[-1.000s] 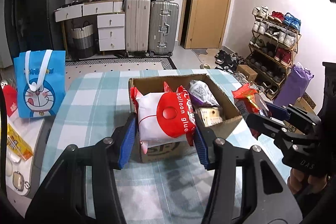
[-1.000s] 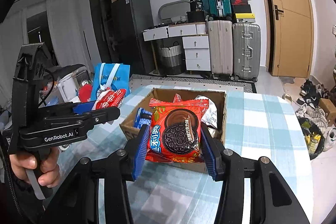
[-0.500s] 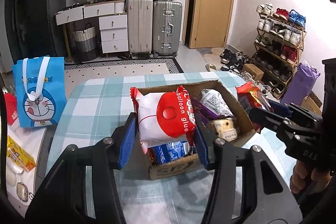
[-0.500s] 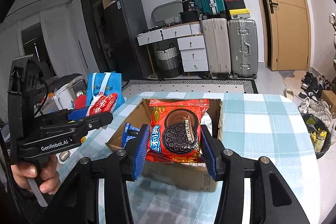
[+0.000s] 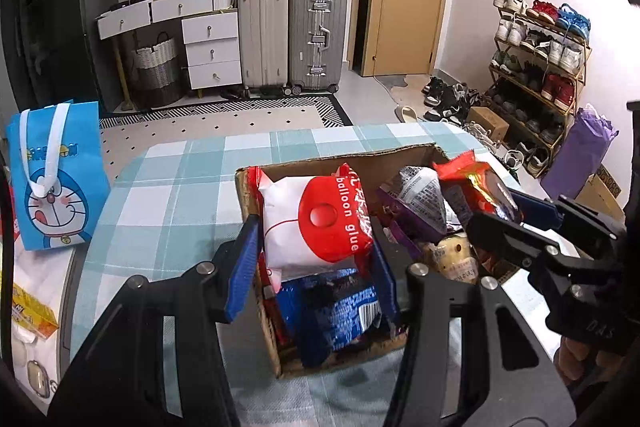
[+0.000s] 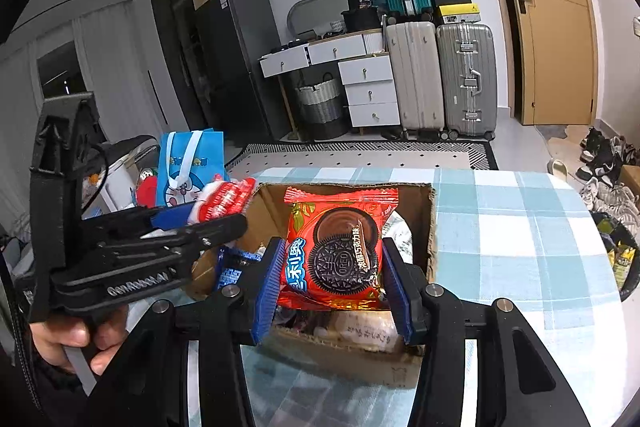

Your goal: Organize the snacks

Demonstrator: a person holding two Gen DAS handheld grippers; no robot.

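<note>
The left gripper has its blue fingers pinching a white and red snack bag, held over the near left part of an open cardboard box that sits on the checked bench. Under that bag, inside the box, lies a blue packet; at about two o'clock from it sit a purple and silver packet and a pale wrapped bun. The right gripper has its fingers clamped on a red cookie pack, which hangs above the near half of the same box. In the left wrist view that gripper enters from three o'clock, carrying the red pack over the box's right side. A blue cartoon bag stands at nine o'clock, just off the bench's left edge. Suitcases line the far wall at twelve o'clock.
</note>
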